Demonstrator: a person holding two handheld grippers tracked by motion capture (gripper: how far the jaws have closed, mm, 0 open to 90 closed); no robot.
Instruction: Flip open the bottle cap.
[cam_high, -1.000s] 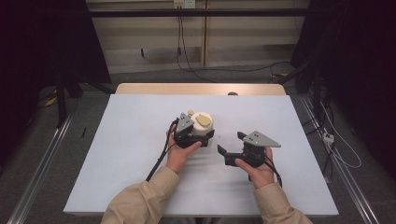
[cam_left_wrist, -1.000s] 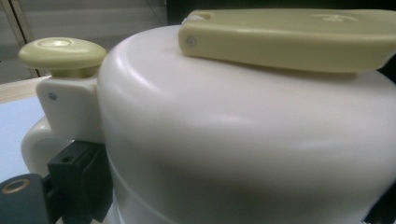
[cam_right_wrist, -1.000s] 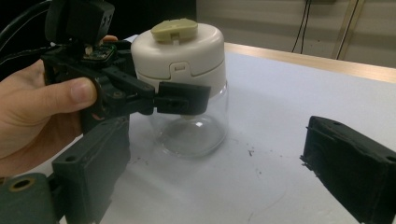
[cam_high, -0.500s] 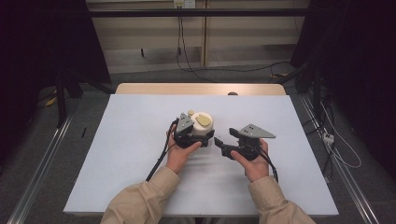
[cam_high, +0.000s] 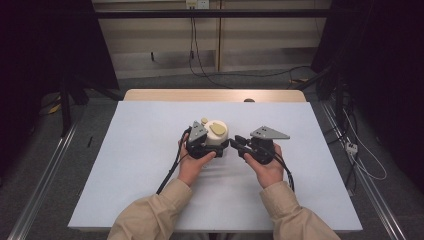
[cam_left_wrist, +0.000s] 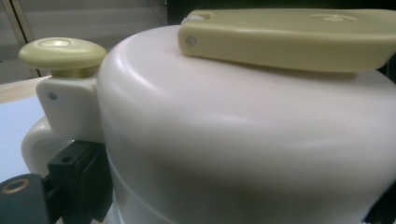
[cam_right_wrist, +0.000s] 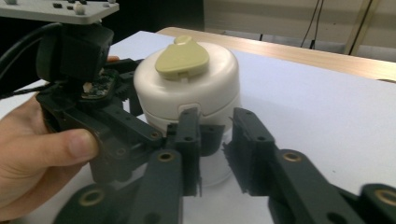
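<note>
A white round container (cam_high: 216, 133) with a yellow-green flap (cam_right_wrist: 181, 58) and a small knob (cam_left_wrist: 63, 50) on its lid stands at the middle of the table. My left gripper (cam_high: 214, 145) is shut on its lower body, one pad (cam_left_wrist: 81, 179) pressed against its side. My right gripper (cam_right_wrist: 217, 154) points at the container from the right, its tips just short of the base below a small white tab (cam_right_wrist: 189, 110). Its jaws have just been closing; a narrow gap remains and nothing is between them.
The table carries a pale sheet (cam_high: 140, 150) with a wooden strip (cam_high: 215, 95) along its far edge, where a small dark object (cam_high: 248, 100) sits. Cables trail from both grippers toward the near edge. Floor rails run along both sides.
My right gripper has moved left, up to the container, and its jaws have narrowed from wide open. The left gripper and the container have stayed put.
</note>
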